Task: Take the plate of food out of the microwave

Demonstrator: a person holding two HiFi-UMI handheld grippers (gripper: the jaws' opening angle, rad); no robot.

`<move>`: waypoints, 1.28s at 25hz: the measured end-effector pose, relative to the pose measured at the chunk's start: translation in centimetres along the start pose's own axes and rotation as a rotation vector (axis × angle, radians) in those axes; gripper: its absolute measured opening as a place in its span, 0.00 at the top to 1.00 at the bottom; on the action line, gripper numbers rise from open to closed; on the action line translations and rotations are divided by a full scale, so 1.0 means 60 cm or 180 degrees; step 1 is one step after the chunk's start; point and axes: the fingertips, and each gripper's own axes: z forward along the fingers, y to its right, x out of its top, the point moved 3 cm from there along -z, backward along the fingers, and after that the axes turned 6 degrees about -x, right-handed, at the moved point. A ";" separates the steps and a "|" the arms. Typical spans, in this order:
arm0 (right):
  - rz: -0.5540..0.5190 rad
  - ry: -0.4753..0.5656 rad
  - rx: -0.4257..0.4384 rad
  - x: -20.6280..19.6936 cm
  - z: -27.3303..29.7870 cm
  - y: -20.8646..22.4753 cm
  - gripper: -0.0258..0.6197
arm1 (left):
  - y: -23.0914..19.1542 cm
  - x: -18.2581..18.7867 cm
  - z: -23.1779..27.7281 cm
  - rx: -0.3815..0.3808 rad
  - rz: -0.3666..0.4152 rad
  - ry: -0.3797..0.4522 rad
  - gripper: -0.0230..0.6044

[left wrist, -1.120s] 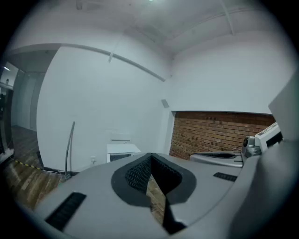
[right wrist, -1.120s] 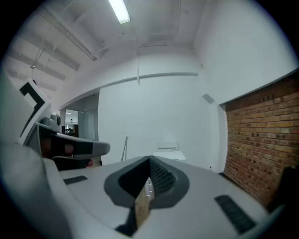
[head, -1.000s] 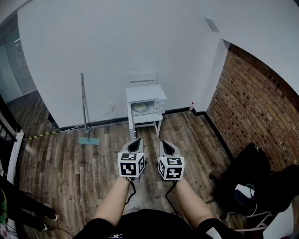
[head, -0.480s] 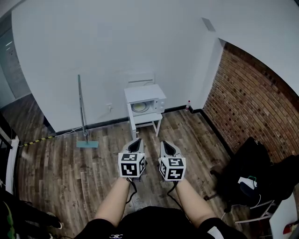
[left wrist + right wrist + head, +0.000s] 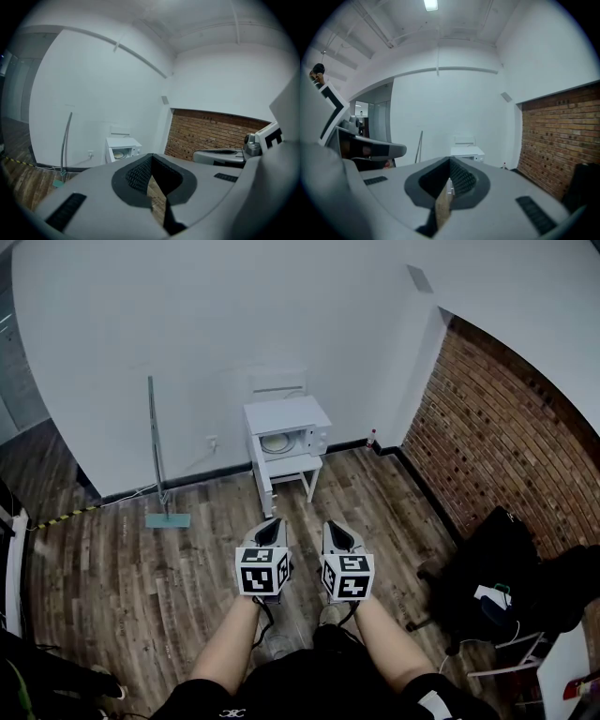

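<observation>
Two grippers, both empty. The left gripper (image 5: 271, 523) and the right gripper (image 5: 334, 526) are held side by side in front of the person. Bare forearms show behind them, and the marker cubes face the head camera. Both point across the room toward the microwave (image 5: 285, 430).

Left gripper view: the jaws are drawn together and the tips meet, with nothing between the pads. Only floor boards show through the notch behind the tips.

Right gripper view: the same, jaws closed tip to tip and nothing gripped.

Microwave: white, on a white stand (image 5: 292, 468) against the far white wall. It is straight ahead and well apart from both grippers.

Plate of food (image 5: 276, 442): inside the microwave, a pale round shape in the front of the cavity. The kind of food is too small to tell. I cannot tell whether the door stands open or the plate shows through its glass.

Surroundings:
- Wood plank floor (image 5: 169, 568).
- A long-handled mop (image 5: 157, 451) leans on the wall left of the stand, its head on the floor.
- A brick wall (image 5: 506, 418) stands on the right.
- A small bottle (image 5: 372, 437) stands on the floor where the white wall meets the brick.
- A dark bag (image 5: 502, 568) lies near the person's right.
- A yellow-and-black striped strip (image 5: 61, 516) runs along the floor at far left.
</observation>
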 end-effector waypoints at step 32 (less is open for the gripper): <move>-0.0055 -0.0167 0.0231 0.052 0.438 0.281 0.95 | -0.074 0.113 0.470 0.0363 -0.0013 -0.0107 0.97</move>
